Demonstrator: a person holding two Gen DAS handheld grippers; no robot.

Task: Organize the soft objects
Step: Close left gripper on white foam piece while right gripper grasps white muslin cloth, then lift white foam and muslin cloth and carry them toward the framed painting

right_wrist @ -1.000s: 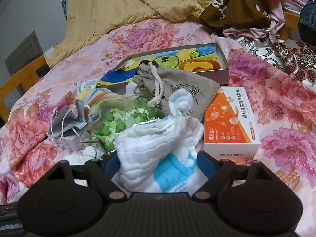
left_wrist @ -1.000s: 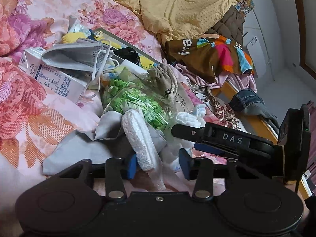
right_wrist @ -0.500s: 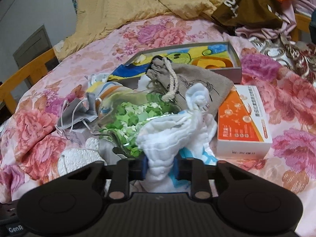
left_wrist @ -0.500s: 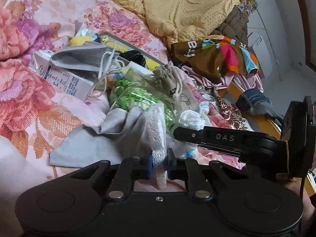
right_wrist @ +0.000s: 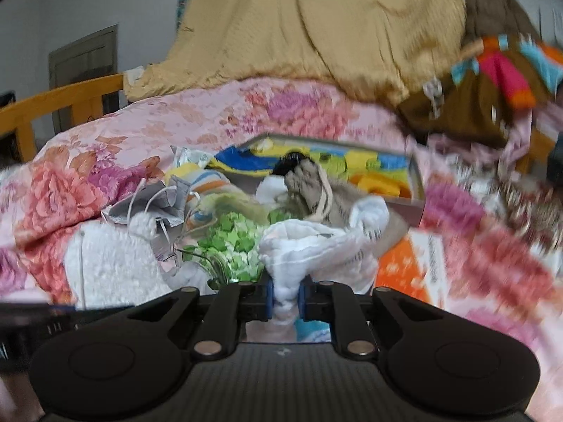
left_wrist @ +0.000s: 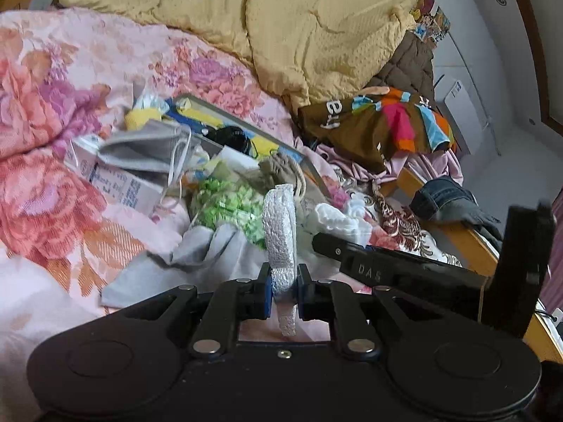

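Note:
My left gripper point(left_wrist: 284, 290) is shut on a white textured pad point(left_wrist: 280, 232) and holds it upright above a grey cloth point(left_wrist: 197, 263). My right gripper point(right_wrist: 285, 297) is shut on a white gauze cloth with blue print point(right_wrist: 316, 249), lifted off the pile. The white pad also shows at the left of the right wrist view point(right_wrist: 109, 267). A bag of green pieces point(left_wrist: 228, 204) and a tan drawstring pouch point(right_wrist: 316, 193) lie in the pile between them. The right gripper's body point(left_wrist: 404, 270) shows in the left wrist view.
A grey face mask point(left_wrist: 147, 147) lies on a white carton point(left_wrist: 116, 183). A picture box point(right_wrist: 334, 168) and an orange box point(right_wrist: 411, 270) lie on the pink floral bedspread point(left_wrist: 70, 81). A yellow quilt point(left_wrist: 299, 28) and clothes point(left_wrist: 380, 126) are heaped behind. The wooden bed edge point(left_wrist: 457, 232) is at right.
Both grippers have closed, the left on the white pad and the right on the gauze cloth, and both have lifted upward with them. The right view is blurred by motion.

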